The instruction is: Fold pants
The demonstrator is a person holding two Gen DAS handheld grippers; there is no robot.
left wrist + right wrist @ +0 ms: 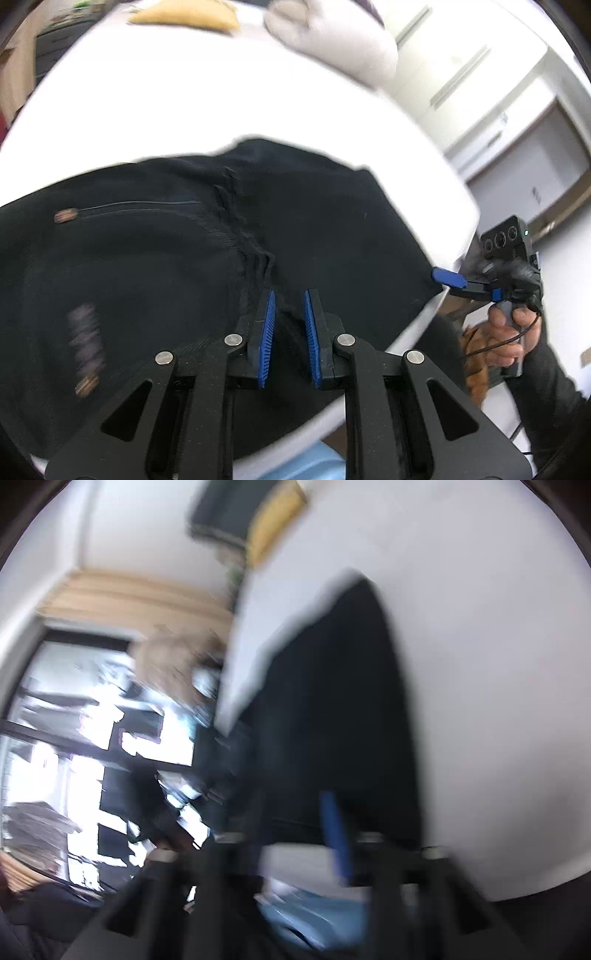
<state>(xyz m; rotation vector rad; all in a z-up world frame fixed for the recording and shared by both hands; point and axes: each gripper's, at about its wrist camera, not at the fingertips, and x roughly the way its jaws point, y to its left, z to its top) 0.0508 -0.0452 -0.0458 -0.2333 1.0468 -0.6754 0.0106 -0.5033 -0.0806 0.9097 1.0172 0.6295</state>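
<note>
Both tools worked the pants (184,258) at the desk (184,110) edge: left tool (290,325) spread low-centre, right tool (448,277) unclear.

Matt black cloth pants (184,240), ribbed blue pads (267,332).

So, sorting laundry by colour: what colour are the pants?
Black; the pants show best in the left wrist view.

No lettering can be read; the patch (85,341) on the pants (177,258) is blurred.
</note>
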